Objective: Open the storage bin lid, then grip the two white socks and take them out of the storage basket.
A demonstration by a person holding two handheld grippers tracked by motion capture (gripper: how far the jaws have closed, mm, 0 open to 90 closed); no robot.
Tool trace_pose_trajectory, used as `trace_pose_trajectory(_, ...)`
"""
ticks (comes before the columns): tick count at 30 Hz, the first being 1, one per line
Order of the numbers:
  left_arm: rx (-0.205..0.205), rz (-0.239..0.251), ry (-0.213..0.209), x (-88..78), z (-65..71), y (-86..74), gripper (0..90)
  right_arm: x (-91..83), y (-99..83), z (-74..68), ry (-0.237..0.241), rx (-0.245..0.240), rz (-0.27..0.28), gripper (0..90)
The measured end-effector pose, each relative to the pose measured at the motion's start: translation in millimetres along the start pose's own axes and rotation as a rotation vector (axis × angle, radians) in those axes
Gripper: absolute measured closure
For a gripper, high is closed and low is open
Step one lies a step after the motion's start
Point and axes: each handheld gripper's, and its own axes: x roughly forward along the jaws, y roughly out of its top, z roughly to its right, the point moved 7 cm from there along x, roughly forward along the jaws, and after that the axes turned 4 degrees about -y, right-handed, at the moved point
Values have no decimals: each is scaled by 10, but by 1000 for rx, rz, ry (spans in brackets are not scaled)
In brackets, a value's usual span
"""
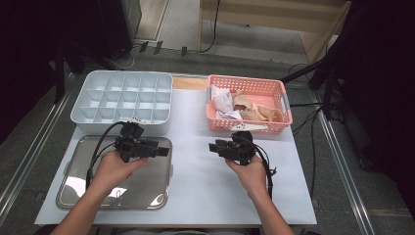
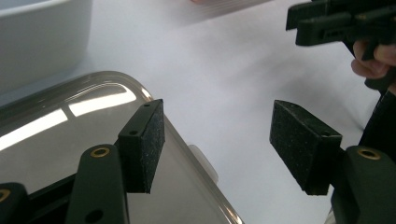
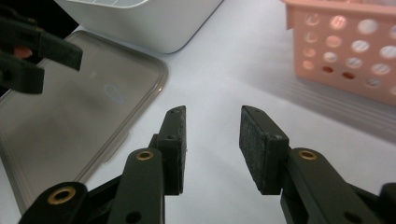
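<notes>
Over the right edge of a shiny metal tray [image 1: 142, 191], my left gripper [image 1: 164, 151] points right in the person's left hand. Its jaws [image 2: 217, 126] stand wide open, nothing between the pads. My right gripper [image 1: 213, 147] points left over the white table cover, just in front of the pink basket [image 1: 247, 128]. It is open too [image 3: 212, 126], with only bare table between its pads. The two grippers face each other a short gap apart; the right gripper [image 2: 294, 28] shows in the left gripper view and the left gripper [image 3: 60, 70] in the right gripper view.
A white divided box [image 1: 122, 98] with empty compartments stands behind the tray. The pink basket holds a crumpled white cloth [image 1: 222, 102] and beige cloth pieces [image 1: 254, 110]. The tray [image 3: 70, 112] lies flat at the front left. Bare white cover lies between the hands.
</notes>
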Motion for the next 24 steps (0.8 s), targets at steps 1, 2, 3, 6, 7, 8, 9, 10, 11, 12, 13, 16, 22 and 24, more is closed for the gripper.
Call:
trace_pose_trajectory(1, 19, -20, 13, 30, -7, -26, 368, -4, 38, 41, -8, 4, -2, 607)
trace_pose_trajectory(2, 19, -20, 13, 30, -7, -26, 369, -4, 38, 41, -8, 4, -2, 607)
trace_pose_trajectory(3, 26, -16, 16, 43, -6, -41, 371, -19, 80, 78, -25, -4, 11, 597)
trace_pose_trajectory(6, 30, -14, 7, 36, -6, -56, 373, -38, 113, 118, -46, -17, 19, 596)
trace_pose_trajectory(7, 31, -14, 7, 31, -4, -59, 374, -49, 137, 154, -46, -8, 32, 596)
trace_pose_trajectory(8, 31, -11, 9, 27, -3, -59, 374, -49, 137, 154, -46, -8, 32, 596)
trace_pose_trajectory(9, 32, -8, 8, 22, 1, -57, 374, -63, 152, 189, -55, -4, 39, 596)
trace_pose_trajectory(10, 32, -8, 8, 22, 1, -57, 375, -63, 152, 189, -55, -4, 39, 596)
trace_pose_trajectory(11, 34, -7, 7, 21, 4, -55, 375, -71, 158, 204, -57, -5, 38, 596)
trace_pose_trajectory(12, 33, -6, 5, 23, 8, -55, 375, -74, 168, 224, -58, -3, 38, 597)
trace_pose_trajectory(13, 32, -8, 6, 25, 10, -56, 375, -78, 172, 239, -59, -3, 33, 597)
trace_pose_trajectory(16, 30, -13, 2, 46, 14, -62, 378, -93, 203, 289, -65, -2, 33, 597)
trace_pose_trajectory(22, 42, -36, -2, 87, 35, -82, 381, -132, 380, 384, -92, -15, 43, 604)
trace_pose_trajectory(24, 43, -35, -2, 88, 39, -80, 382, -132, 420, 401, -97, -22, 47, 607)
